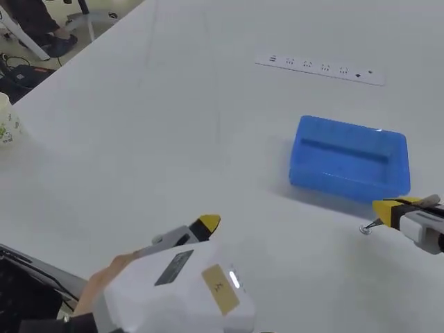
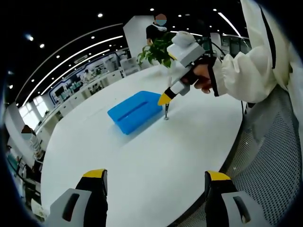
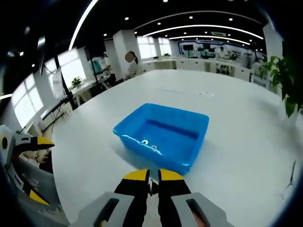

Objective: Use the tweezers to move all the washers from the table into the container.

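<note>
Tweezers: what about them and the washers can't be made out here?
- Tweezers tip, head view: too small to show any washer held.
- Right tool, head view: cut off by the edge.
- Washers in the container, right gripper view: too blurred to count.

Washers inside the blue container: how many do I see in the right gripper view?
2. Both lie in the blue container, near its closest wall: one washer, the other beside it. That wall may hide more.
</note>
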The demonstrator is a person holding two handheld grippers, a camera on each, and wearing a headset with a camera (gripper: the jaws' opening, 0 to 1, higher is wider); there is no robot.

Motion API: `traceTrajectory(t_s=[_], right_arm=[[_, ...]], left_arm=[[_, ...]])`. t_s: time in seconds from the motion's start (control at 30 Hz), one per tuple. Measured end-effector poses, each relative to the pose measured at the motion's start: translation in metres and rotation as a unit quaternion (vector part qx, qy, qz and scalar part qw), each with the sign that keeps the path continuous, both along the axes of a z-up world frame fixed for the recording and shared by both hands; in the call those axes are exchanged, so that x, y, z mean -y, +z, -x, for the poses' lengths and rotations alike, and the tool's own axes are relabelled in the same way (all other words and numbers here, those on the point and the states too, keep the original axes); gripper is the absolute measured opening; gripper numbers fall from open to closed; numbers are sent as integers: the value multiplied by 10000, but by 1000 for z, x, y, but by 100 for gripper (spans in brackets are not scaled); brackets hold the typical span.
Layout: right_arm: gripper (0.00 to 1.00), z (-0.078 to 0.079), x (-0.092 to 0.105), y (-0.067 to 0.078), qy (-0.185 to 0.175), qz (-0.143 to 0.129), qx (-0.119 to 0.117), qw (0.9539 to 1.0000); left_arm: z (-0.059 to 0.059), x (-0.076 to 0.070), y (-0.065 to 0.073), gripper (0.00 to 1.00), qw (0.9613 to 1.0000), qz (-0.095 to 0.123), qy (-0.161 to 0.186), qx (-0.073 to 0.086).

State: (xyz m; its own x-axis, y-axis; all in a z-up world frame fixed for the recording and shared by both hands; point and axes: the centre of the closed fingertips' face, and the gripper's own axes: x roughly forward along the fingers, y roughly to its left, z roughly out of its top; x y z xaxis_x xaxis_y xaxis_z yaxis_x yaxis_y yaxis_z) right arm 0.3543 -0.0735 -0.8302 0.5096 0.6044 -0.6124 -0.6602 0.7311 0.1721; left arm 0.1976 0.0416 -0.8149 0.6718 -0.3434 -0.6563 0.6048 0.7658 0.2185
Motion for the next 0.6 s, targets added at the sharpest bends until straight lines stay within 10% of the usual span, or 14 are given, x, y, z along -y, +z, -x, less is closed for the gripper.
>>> traceTrajectory(t_s=[0.6], right_arm=[[3, -2, -3, -5, 200, 248, -34, 9995]], left_arm=[[-1, -2, -1, 86, 10000, -37, 34, 2]])
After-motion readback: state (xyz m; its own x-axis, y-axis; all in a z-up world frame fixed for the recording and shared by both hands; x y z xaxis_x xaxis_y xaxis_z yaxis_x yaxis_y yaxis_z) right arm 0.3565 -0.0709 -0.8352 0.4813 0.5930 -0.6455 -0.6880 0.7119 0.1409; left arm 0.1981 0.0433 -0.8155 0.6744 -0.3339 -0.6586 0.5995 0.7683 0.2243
